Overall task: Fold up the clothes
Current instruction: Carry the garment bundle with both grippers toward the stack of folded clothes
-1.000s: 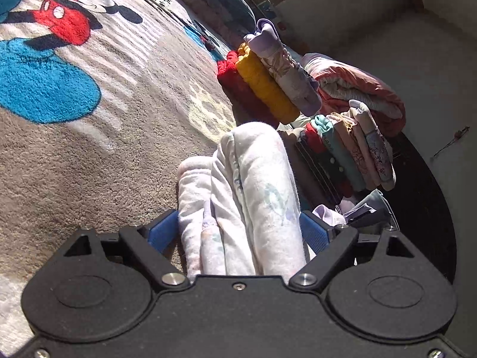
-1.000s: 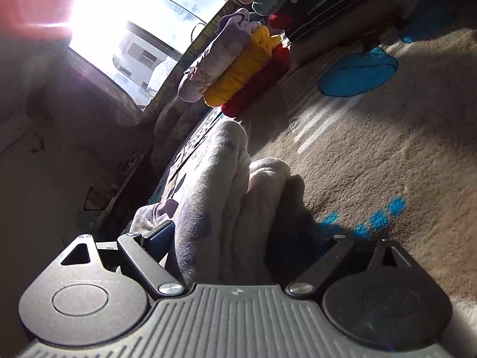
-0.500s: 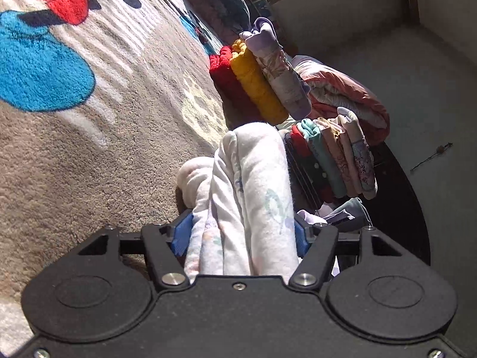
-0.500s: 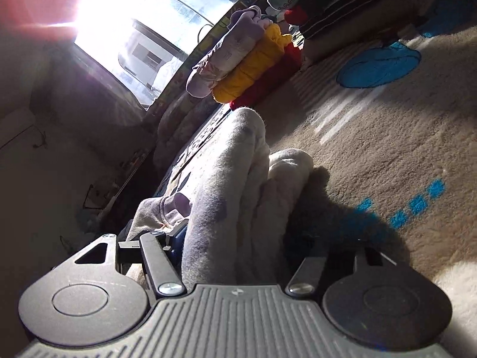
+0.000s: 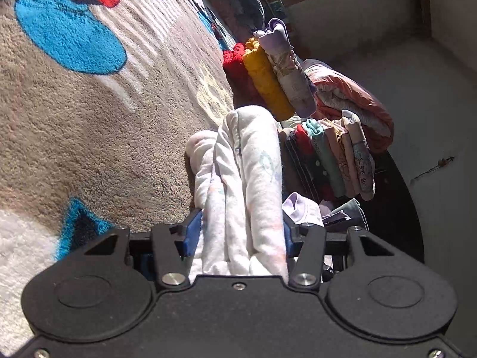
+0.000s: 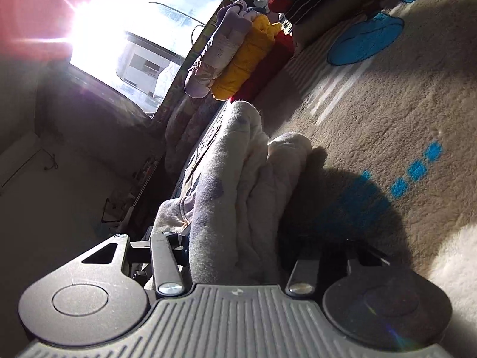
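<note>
both the left gripper (image 5: 238, 232) and right gripper (image 6: 235, 250) have jaws pinching the folded white printed garment (image 5: 247, 179) above the carpet (image 5: 89, 137); judgement: keep both pinches level and carry it flat toward the folded stacks (image 5: 334, 155) so layers don't slip.

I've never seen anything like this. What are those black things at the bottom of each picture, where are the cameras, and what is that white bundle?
No robot here: a person holds a two-finger gripper in each hand, and each carries a wide-angle camera looking forward along its fingers. The black shapes are the grippers' own bodies. One picture comes from the left gripper, the other from the right gripper. Both are clamped on the same folded white garment, held just over a tan cartoon-print rug. Beyond it lie clothes already folded: a red, yellow and lilac stack and a taller mixed stack. The bright patch in the right picture is a window.
</note>
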Demonstrator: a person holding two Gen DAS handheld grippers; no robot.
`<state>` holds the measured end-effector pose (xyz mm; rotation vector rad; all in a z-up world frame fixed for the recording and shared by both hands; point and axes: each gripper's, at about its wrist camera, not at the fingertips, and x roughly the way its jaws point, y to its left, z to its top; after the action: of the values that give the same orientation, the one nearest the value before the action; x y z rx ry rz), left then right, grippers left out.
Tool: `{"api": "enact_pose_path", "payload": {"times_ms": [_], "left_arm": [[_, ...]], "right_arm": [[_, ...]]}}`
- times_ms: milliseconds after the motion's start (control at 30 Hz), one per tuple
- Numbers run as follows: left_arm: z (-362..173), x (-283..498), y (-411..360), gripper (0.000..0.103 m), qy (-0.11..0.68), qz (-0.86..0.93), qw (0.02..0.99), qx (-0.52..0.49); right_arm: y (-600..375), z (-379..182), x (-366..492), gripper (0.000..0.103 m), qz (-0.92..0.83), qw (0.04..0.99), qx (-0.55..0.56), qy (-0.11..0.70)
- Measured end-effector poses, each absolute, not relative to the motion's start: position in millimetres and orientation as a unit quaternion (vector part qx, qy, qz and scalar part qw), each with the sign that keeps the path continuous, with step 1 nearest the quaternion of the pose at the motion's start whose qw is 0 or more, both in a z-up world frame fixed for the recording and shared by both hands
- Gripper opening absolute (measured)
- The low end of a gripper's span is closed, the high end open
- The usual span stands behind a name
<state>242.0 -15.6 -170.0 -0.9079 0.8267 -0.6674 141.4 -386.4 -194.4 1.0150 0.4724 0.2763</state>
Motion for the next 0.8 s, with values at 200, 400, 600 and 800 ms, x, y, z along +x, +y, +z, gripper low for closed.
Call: {"api": "enact_pose_path", "payload": {"times_ms": [200,400,600,800], "left_arm": [[-161,244,1,0.047,0.379,-0.312,0.720,-0.490],[-118,281,2,0.047,0.351,-0.332,0.721,-0.496],[-66,353,-9,0.047,0.312,-0.368,0.729,-0.485],[-15,445,-36,0.047,0.269,-0.410,0.728,-0.480]], "right_arm": [[-386,-174,144,0.049,0.152,0.823,0.507,0.206],[-391,-136,179,0.049,0.182,0.824,0.507,0.179],[-408,-85,245,0.049,0.201,0.843,0.480,0.135],[-436,-18,332,0.049,0.207,0.869,0.443,0.076]]}}
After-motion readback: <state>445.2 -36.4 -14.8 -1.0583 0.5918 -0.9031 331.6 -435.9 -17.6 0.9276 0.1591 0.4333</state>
